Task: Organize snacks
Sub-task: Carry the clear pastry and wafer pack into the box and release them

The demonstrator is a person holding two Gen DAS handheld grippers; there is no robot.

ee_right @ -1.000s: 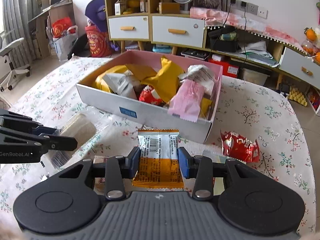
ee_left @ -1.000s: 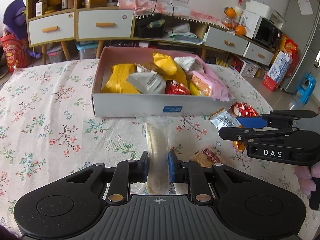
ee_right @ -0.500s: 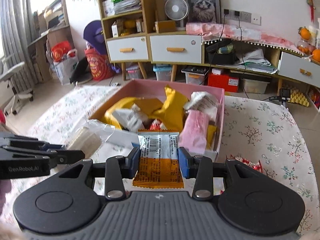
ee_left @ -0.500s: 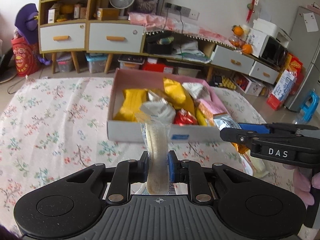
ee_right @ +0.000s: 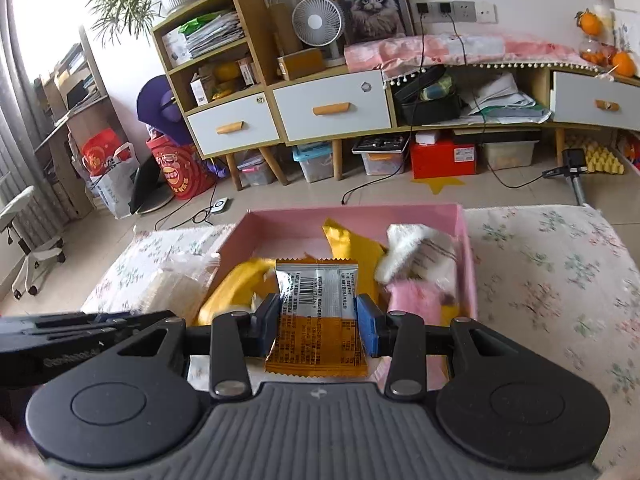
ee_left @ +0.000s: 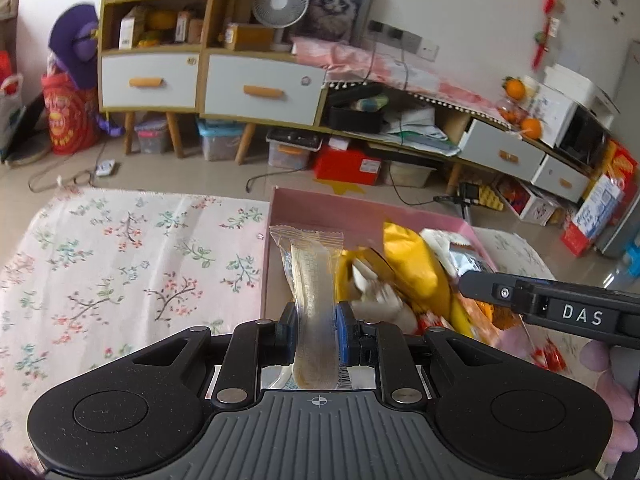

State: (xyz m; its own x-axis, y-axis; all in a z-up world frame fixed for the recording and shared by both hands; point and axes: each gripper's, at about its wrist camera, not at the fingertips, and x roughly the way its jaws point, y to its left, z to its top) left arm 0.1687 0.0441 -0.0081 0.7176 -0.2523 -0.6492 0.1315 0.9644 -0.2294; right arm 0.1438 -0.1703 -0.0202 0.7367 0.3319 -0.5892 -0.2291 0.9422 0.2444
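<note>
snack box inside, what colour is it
Pink inside, on the snack box; the right wrist view shows it best.

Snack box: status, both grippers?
Left gripper shut on clear-wrapped biscuit bar. Right gripper shut on orange-and-silver snack packet. Both over pink box, already piled with packets.

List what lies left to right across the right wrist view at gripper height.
Left gripper → clear-wrapped biscuit → yellow bag → orange-and-silver packet in the right gripper → pink packet → box wall → floral tablecloth.
</note>
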